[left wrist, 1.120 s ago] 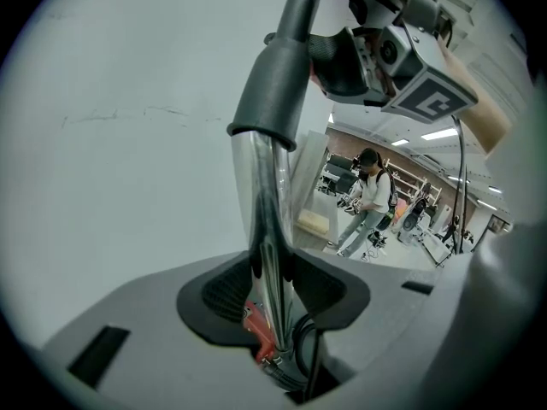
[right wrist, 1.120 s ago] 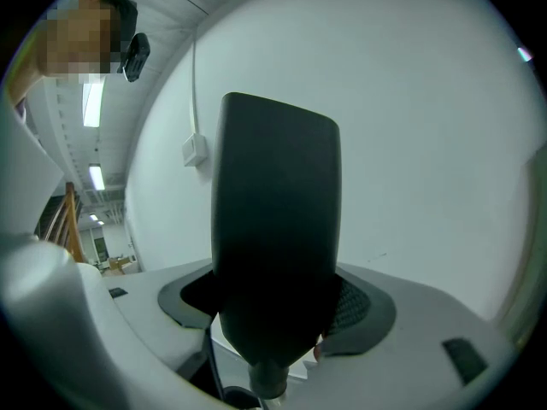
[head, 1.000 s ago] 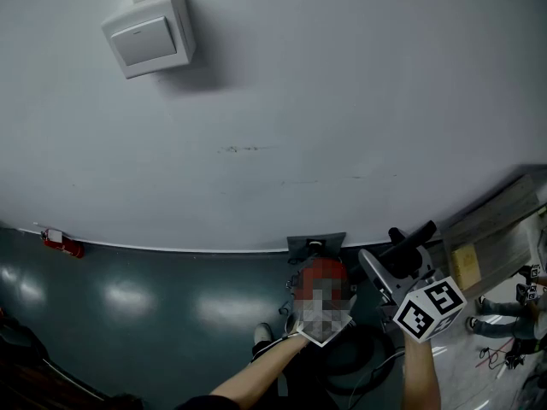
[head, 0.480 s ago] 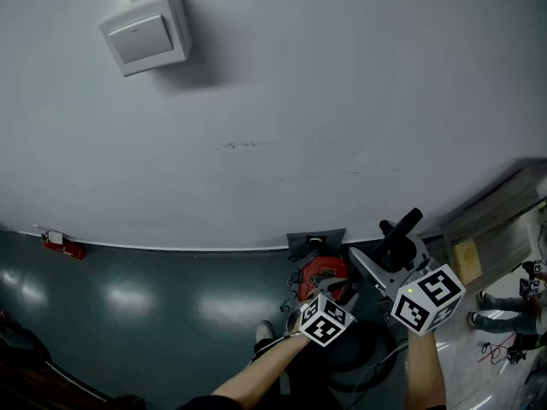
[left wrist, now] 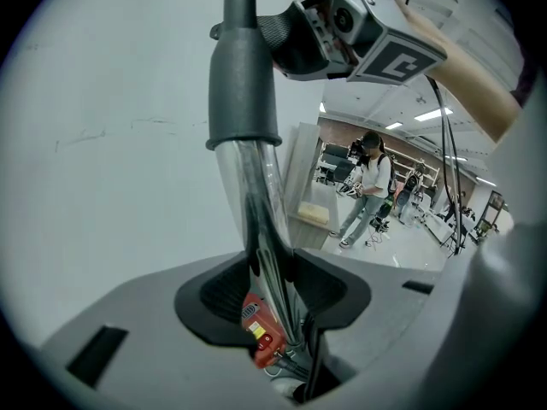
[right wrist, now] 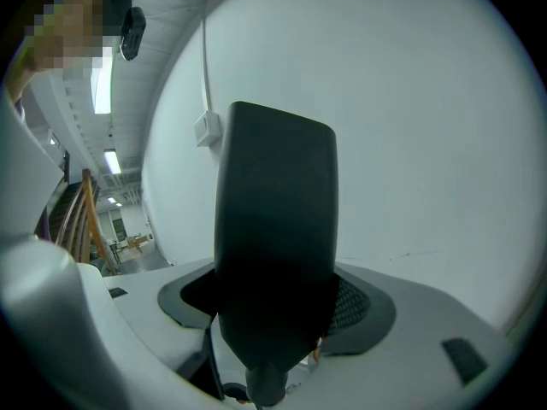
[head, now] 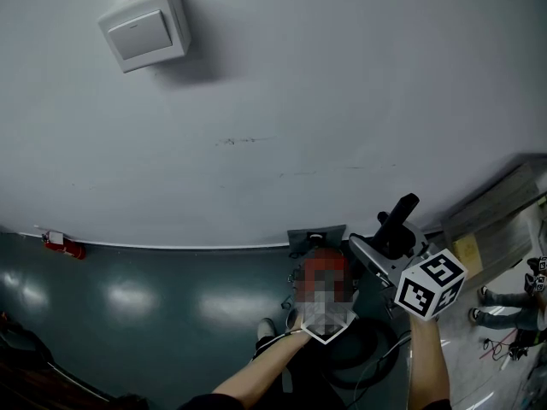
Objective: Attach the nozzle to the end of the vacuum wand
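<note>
The top edge cuts off what seems the vacuum wand (left wrist: 244, 92).

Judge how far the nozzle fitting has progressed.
Done: the black nozzle is up beside the clear wand. In hand: right claw grips the nozzle; left claw holds the wand, its jaws having just been opening. Left: seating the nozzle on the grey collar; whether it has locked isn't visible.

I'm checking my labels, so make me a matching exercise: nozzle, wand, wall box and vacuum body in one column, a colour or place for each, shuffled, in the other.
1 nozzle
2 wand
3 wall box
4 vacuum body

A red
B clear and grey
C between the jaws of the right gripper
D white

Pairs: 1-C, 2-B, 3-D, 4-A
</note>
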The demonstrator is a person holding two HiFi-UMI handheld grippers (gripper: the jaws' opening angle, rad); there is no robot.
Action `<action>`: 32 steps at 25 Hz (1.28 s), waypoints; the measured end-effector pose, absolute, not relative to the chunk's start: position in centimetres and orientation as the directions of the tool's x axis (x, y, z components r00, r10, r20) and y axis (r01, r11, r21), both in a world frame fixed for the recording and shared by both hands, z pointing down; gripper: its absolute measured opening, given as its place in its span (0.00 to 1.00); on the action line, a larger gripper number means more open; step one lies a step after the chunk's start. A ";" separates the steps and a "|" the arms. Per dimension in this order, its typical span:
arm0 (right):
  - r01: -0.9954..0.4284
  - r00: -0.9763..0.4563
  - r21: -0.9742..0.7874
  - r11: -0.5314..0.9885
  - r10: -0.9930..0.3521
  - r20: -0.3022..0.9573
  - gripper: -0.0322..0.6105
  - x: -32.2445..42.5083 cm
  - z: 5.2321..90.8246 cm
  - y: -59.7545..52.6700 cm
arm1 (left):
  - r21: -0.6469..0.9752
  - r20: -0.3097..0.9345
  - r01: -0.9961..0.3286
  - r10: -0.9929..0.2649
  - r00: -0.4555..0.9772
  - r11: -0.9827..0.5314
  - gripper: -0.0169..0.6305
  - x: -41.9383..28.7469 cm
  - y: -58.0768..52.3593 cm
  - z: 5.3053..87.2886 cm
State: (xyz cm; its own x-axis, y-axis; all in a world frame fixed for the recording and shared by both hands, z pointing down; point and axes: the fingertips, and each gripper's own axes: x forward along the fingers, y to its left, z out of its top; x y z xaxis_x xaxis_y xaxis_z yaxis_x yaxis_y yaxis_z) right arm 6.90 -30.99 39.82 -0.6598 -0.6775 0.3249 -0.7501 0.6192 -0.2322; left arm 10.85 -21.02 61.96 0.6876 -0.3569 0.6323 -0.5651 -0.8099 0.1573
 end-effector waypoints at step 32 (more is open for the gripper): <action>-0.725 -0.663 -0.033 0.688 -0.685 0.303 0.56 0.7 41.0 -28.7 | 0.167 0.659 -0.579 -0.346 0.667 -0.798 0.27 8.2 -20.6 63.0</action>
